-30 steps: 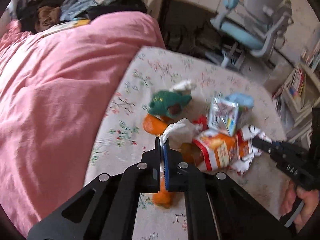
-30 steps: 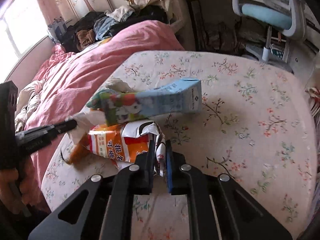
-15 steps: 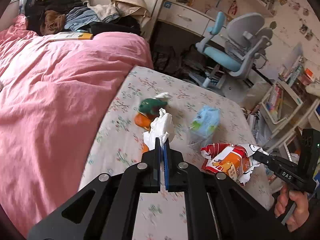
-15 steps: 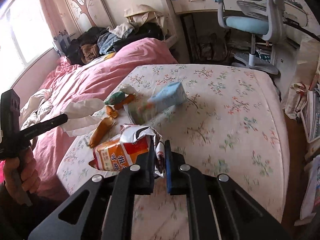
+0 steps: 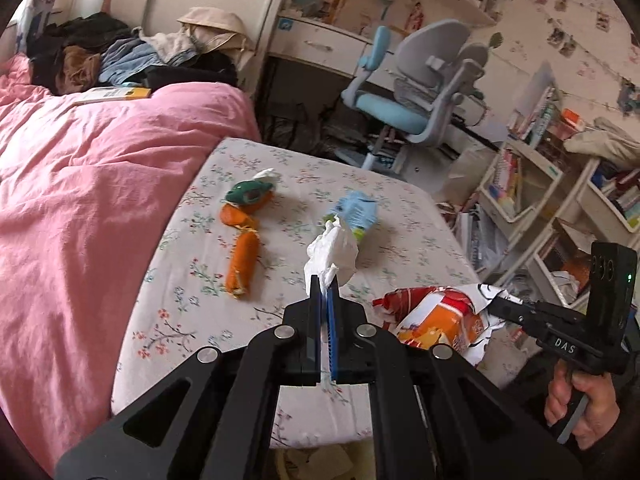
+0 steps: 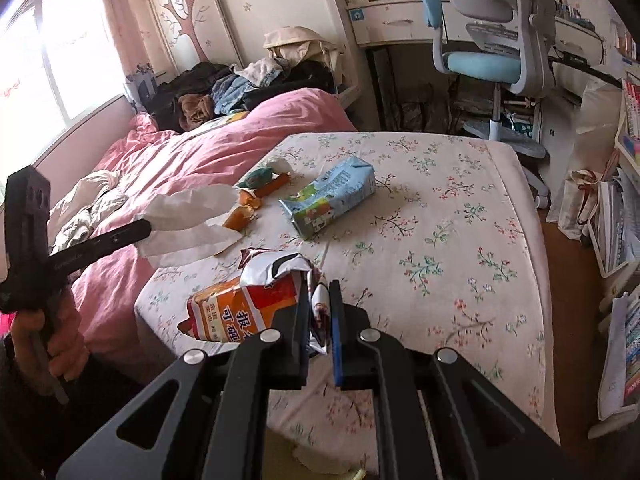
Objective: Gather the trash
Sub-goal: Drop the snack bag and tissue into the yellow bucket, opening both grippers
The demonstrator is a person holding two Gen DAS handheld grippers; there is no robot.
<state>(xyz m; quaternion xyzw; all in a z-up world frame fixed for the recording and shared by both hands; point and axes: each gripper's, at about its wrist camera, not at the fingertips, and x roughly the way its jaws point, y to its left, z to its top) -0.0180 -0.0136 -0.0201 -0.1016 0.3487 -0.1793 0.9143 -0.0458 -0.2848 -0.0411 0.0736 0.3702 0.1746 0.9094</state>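
Right now my left tongs (image 5: 325, 286) pinch a white tissue (image 5: 331, 249) above the flowered mattress (image 6: 440, 216). My right tongs (image 6: 320, 300) clamp the crumpled orange snack bag (image 6: 244, 304) over the mattress's near edge. Farther in on the mattress lie a blue carton (image 6: 332, 196) and what look like orange wrappers (image 5: 242, 258).

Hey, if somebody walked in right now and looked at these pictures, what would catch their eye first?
Probably the two black grippers in the foreground, each clamped on trash: the left gripper pinches a white tissue, the right gripper an orange and red snack bag, both lifted above the near end of the floral mattress. Next, the pale blue carton lying mid-mattress, orange and green wrappers beside the pink duvet.
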